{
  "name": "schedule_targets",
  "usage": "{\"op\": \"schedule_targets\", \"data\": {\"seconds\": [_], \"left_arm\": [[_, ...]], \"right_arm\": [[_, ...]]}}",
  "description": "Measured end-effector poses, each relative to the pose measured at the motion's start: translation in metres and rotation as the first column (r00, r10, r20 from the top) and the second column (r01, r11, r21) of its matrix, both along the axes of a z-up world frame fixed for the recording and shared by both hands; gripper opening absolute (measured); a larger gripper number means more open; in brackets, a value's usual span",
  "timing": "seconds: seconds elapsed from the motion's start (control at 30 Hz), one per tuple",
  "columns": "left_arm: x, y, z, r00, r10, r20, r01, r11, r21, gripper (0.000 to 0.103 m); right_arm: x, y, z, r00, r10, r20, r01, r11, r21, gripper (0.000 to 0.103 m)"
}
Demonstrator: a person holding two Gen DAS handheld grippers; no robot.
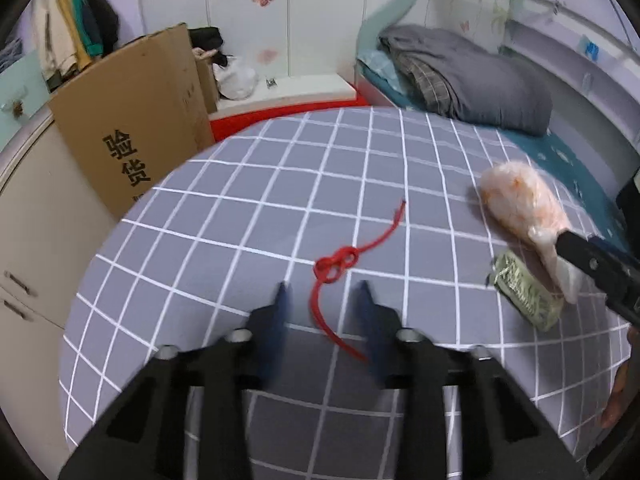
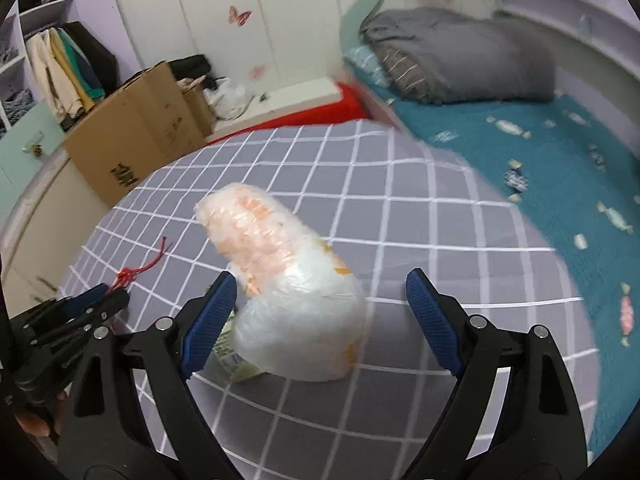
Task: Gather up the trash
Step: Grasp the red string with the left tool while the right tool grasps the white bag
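A knotted red string (image 1: pixel 336 270) lies on the grey checked table cloth (image 1: pixel 240 216). My left gripper (image 1: pixel 323 292) is open, its fingertips either side of the string's lower strand. A crumpled clear plastic bag with orange bits (image 2: pixel 280 280) lies between the open jaws of my right gripper (image 2: pixel 320 296), resting against the left pad. A green printed wrapper (image 1: pixel 524 292) lies under the bag; its edge shows in the right wrist view (image 2: pixel 236 360). The bag also shows in the left wrist view (image 1: pixel 520 204). The string shows at the left of the right wrist view (image 2: pixel 140 268).
A cardboard box (image 1: pixel 136 136) stands beyond the table's left edge beside white cabinets (image 1: pixel 36 220). A bed with a teal cover (image 2: pixel 540 176) and a folded grey blanket (image 1: pixel 472 80) lies to the right. Clothes (image 1: pixel 72 36) hang at the back left.
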State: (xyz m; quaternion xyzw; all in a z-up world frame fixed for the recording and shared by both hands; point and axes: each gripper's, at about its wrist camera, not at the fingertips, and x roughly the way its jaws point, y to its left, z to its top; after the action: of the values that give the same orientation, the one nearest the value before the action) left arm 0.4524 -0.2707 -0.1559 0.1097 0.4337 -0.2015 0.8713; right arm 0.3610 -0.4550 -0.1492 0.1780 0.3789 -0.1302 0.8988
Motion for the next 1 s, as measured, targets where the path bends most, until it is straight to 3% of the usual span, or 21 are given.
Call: {"op": "schedule_targets", "data": {"seconds": [0.03, 0.17, 0.27, 0.6, 1.0], "left_arm": [[0.001, 0.000, 0.000, 1.000, 0.002, 0.003, -0.002, 1.000, 0.002, 0.001], [0.003, 0.007, 0.000, 0.999, 0.029, -0.015, -0.030, 0.999, -0.042, 0.002], [-0.001, 0.011, 0.004, 0.999, 0.035, 0.001, -0.035, 0.998, -0.053, 0.002], [-0.044, 0.036, 0.055, 0.994, 0.050, 0.102, -0.035, 0.990, -0.139, 0.002], [-0.126, 0.088, 0.115, 0.974, 0.070, 0.216, -0.023, 0.976, -0.216, 0.002]], "right_arm": [[0.002, 0.001, -0.001, 1.000, 0.004, -0.008, -0.004, 1.000, -0.006, 0.085], [0.003, 0.004, -0.003, 0.999, 0.020, -0.033, -0.021, 0.999, -0.031, 0.047], [-0.004, 0.004, -0.001, 1.000, 0.016, -0.018, -0.016, 1.000, -0.026, 0.036], [-0.054, 0.021, 0.043, 0.992, 0.013, 0.122, -0.014, 1.000, 0.010, 0.033], [-0.122, 0.108, 0.091, 0.958, 0.160, 0.238, -0.180, 0.982, 0.064, 0.033]]}}
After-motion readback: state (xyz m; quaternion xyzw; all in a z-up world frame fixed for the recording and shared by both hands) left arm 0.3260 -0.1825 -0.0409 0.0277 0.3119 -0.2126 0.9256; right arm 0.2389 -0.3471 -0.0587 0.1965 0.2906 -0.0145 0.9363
